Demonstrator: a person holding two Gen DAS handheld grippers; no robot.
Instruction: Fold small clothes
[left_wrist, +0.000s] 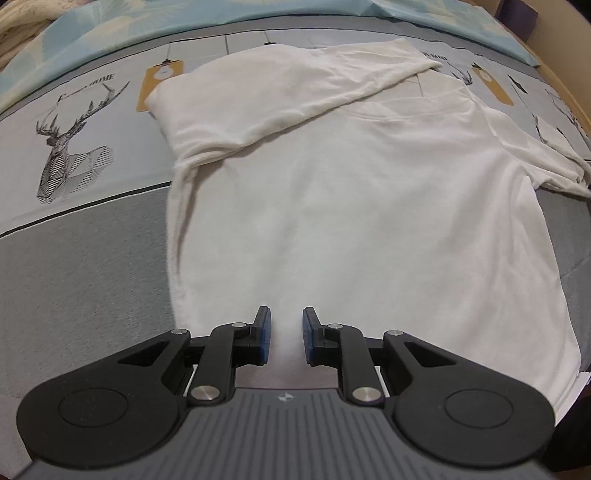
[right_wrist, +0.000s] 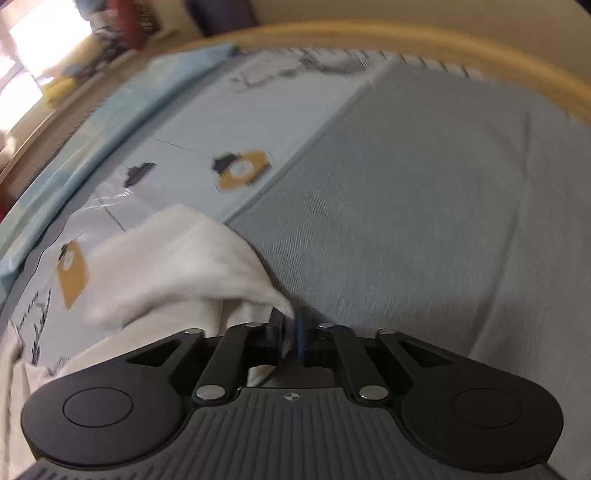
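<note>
A white T-shirt (left_wrist: 351, 206) lies spread on the bed. Its left sleeve (left_wrist: 280, 96) is folded across the upper body; its right sleeve (left_wrist: 546, 162) sticks out to the right. My left gripper (left_wrist: 286, 334) is open, hovering over the shirt's near hem, with nothing between its blue pads (left_wrist: 264, 332). In the blurred right wrist view, my right gripper (right_wrist: 290, 334) is shut on a bunched edge of the white shirt (right_wrist: 177, 266) and lifts it above the grey sheet.
The bed sheet (left_wrist: 85, 258) is grey with pale blue panels, deer prints (left_wrist: 66, 144) and orange tags. A light blue blanket (left_wrist: 110, 22) lies along the far edge. A wooden bed frame (right_wrist: 406, 37) curves around the far side.
</note>
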